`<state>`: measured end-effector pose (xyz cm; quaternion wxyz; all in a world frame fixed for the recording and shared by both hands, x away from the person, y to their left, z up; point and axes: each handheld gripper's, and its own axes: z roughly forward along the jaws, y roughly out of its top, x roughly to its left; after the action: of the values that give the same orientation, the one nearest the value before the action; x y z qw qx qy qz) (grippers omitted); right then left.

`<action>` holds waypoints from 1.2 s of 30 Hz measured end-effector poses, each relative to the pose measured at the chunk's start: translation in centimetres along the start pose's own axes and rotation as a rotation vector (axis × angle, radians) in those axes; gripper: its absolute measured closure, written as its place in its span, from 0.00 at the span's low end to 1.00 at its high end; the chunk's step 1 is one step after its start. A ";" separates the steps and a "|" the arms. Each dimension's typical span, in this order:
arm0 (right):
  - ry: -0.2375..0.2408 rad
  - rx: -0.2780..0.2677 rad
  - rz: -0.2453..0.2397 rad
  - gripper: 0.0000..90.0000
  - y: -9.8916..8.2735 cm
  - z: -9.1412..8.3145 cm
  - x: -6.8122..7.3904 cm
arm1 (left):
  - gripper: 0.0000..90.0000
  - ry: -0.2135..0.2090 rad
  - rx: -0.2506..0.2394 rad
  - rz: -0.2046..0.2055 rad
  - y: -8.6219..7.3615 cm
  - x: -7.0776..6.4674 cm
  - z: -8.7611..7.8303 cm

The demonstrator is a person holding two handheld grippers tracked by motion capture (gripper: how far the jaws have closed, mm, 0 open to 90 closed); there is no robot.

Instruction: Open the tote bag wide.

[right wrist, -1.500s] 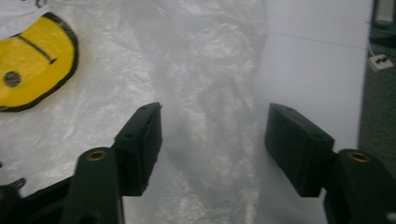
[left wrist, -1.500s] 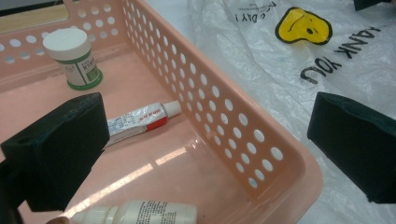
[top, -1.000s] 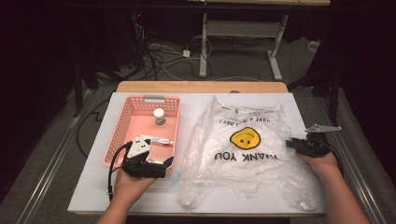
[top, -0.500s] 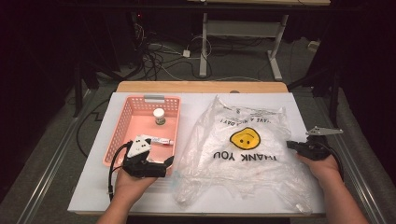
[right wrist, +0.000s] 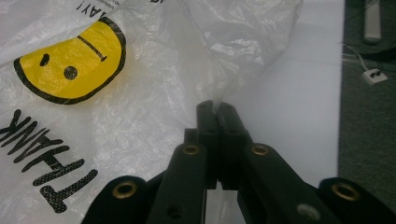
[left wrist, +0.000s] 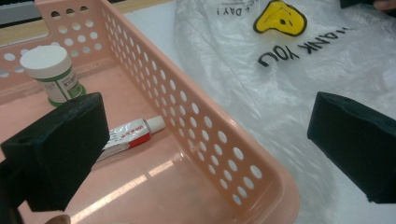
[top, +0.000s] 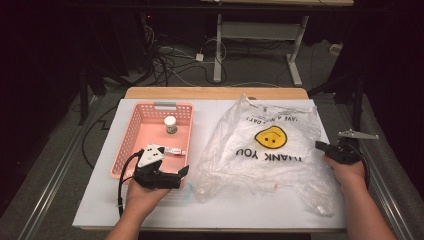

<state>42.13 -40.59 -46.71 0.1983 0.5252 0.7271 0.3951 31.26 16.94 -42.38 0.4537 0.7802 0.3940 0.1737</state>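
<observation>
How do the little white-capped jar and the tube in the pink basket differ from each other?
The jar stands upright near the basket's far wall; the tube lies flat on the floor of the basket. The jar is squat and round with a wide white lid and green label; the tube is slim and flattened, with a red-and-white print and a small white cap. Both sit loose in the same basket, apart from each other.

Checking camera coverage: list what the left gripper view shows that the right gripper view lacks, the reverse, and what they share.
Left gripper view alone: the pink basket holding a white-capped bottle and a tube, between wide-open jaws. Right gripper view alone: the right hand-held gripper shut on the plastic bag's edge, and dark floor. Both: the plastic bag with its yellow face, and the white tabletop.
</observation>
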 end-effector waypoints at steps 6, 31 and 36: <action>-0.070 -0.051 0.078 1.00 1.4 0.5 -1.2 | 0.00 0.009 0.000 0.010 0.1 0.0 -0.3; -0.136 -0.053 -0.037 0.91 -6.3 -8.0 5.1 | 0.00 -0.013 -0.021 0.002 0.0 0.3 -0.5; -0.115 -0.046 -0.044 0.91 -7.0 -8.7 6.0 | 0.00 -0.022 -0.031 0.013 0.1 0.2 -0.7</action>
<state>29.56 -39.19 -46.14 0.2607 0.5263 0.7164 0.3765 31.02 17.50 -41.95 0.4691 0.7774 0.3811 0.1739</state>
